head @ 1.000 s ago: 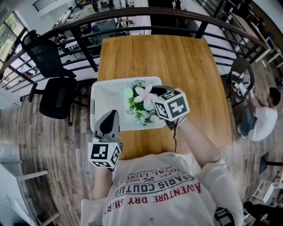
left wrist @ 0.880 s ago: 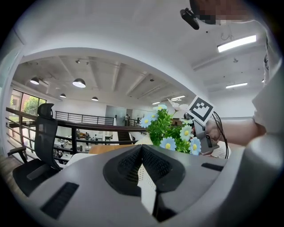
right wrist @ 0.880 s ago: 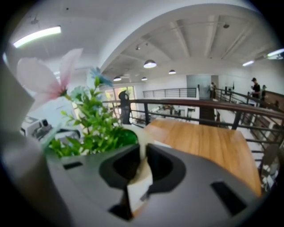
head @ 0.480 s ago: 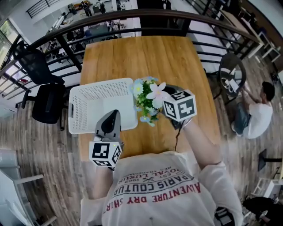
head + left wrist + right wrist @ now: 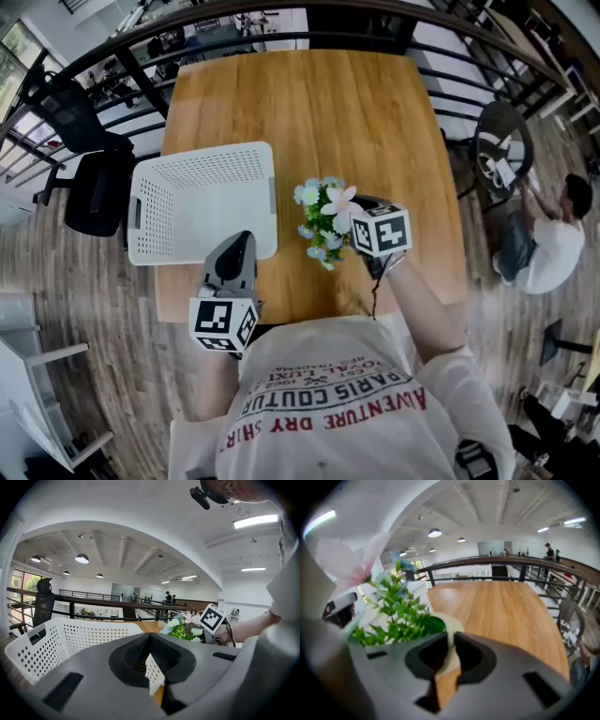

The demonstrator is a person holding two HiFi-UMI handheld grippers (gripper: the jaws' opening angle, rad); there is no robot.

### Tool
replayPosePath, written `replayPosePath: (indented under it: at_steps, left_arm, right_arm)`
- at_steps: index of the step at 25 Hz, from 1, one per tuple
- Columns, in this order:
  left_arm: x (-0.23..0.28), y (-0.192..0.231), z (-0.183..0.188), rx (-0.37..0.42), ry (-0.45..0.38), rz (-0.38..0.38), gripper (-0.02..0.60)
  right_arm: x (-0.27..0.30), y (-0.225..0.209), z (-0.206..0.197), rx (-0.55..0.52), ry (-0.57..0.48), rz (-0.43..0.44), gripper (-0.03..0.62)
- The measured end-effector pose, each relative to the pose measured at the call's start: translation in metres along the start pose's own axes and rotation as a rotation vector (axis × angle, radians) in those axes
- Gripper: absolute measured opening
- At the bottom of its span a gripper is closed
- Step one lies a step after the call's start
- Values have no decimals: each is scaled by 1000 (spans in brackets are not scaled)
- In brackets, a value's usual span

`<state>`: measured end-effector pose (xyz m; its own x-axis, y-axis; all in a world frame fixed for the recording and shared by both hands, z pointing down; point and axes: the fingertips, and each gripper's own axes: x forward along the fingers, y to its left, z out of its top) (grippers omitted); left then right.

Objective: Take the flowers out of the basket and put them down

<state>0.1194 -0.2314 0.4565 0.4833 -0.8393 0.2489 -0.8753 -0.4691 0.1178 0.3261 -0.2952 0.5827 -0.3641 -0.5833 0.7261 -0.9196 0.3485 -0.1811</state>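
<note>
1. Well, my right hand-held gripper [image 5: 449,645] is pinching the flowers [image 5: 401,616]. Its jaws are clamped on the pale rim at the foot of the bunch, with green leaves and a pink bloom rising to their left.
2. In the head view the flowers are out of the basket [image 5: 202,202], just beside its right wall, over the bare wood of the table [image 5: 375,112]. I cannot tell whether their base touches the wood.
3. The basket is white and perforated, and stands upright on the left part of the table.
4. My left hand-held gripper [image 5: 150,640] has its jaws pressed together with nothing between them. It sits at the basket's near edge, pointing at the perforated wall.
5. A dark railing [image 5: 487,562] curves round the far side of the table. A black office chair [image 5: 94,192] stands off to the left. A person [image 5: 553,248] sits well apart on the right.
</note>
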Motion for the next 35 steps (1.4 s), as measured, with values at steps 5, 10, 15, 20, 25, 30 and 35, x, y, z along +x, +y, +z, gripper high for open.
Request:
replayPosePath:
  at_steps: [5, 10, 15, 20, 25, 30, 35]
  left_arm:
    - [0, 1, -20, -10, 33, 27, 25]
    - [0, 1, -32, 3, 66, 35, 25]
    - [-6, 4, -32, 13, 70, 39, 25]
    - [-10, 6, -30, 13, 70, 34, 25]
    - [-14, 9, -25, 13, 68, 23, 25]
    - [-14, 14, -16, 22, 58, -1, 25]
    - [-17, 25, 0, 36, 32, -30, 25]
  right_arm:
    - [29, -14, -42, 56, 81, -11, 72]
    - [51, -14, -66, 103, 150, -11, 75]
    - [56, -15, -75, 163, 160, -29, 75]
    - [58, -19, -83, 192, 166, -73, 75]
    - [51, -24, -81, 150, 145, -168, 108]
    - [31, -28, -56, 149, 72, -215, 127]
    - [-4, -18, -8, 122, -42, -240, 74]
